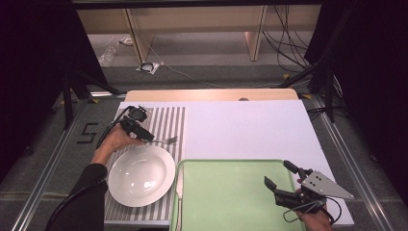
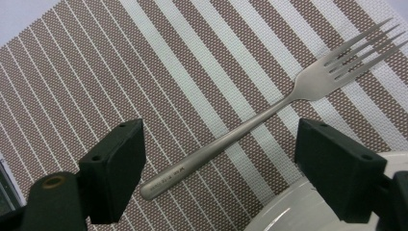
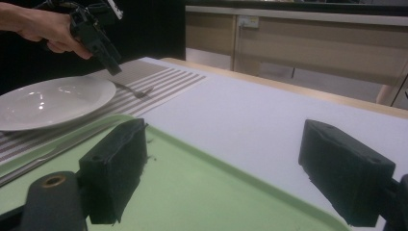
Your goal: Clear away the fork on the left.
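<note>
A silver fork [image 2: 250,122] lies flat on the brown-and-white striped placemat [image 2: 120,72], tines pointing away. My left gripper [image 2: 221,144] hovers just over it, open, its jaws on either side of the handle end without touching it. From above, the left gripper [image 1: 150,137] sits behind the white plate [image 1: 141,175], with the fork [image 1: 167,140] sticking out to its right. My right gripper [image 1: 278,173] is open and holds nothing, low over the right part of the green tray [image 1: 226,192]. In the right gripper view its jaws frame the tray [image 3: 192,192].
The plate's rim [image 2: 288,211] lies close under my left gripper's right jaw. A long metal piece, apparently a knife [image 1: 179,187], lies between plate and tray. A white sheet [image 1: 250,127] covers the table behind the tray. Floor and cables lie beyond the far edge.
</note>
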Tool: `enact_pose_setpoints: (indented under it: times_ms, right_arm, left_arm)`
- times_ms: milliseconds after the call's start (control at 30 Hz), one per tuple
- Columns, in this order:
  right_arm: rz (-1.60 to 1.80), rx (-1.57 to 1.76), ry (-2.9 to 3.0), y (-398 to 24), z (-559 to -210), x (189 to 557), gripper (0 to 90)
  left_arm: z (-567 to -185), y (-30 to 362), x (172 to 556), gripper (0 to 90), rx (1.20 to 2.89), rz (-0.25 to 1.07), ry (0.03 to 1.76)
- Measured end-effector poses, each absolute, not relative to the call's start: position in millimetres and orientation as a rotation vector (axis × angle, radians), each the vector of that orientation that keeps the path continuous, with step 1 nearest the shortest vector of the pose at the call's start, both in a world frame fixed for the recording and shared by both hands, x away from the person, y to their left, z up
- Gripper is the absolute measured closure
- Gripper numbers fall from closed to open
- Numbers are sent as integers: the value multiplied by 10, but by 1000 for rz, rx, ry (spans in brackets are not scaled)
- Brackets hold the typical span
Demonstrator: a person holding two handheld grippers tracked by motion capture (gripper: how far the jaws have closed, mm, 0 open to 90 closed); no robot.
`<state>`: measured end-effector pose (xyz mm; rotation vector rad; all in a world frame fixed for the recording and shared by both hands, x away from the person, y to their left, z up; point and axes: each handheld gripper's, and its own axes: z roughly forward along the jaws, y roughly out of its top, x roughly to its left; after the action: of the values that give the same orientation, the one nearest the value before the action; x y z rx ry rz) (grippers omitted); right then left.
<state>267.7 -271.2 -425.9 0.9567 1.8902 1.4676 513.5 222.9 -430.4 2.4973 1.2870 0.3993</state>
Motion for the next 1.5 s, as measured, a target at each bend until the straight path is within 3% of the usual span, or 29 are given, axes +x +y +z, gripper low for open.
enact_pose_setpoints:
  times_ms: [433,1133,1500]
  right_arm:
    - [1473,951,1892,-2706,-4260,2679,178]
    - [1475,950,1894,-2711,-4256,2674,178]
    - [1472,955,1899,-2709,-4259,2673,178]
  left_arm:
    - [-4384,2139,5248,234,2588,342,1266]
    - [-4492,2055,5295,457,2689,303,1192]
    - [-4566,2045,5296,521,2745,291,1142]
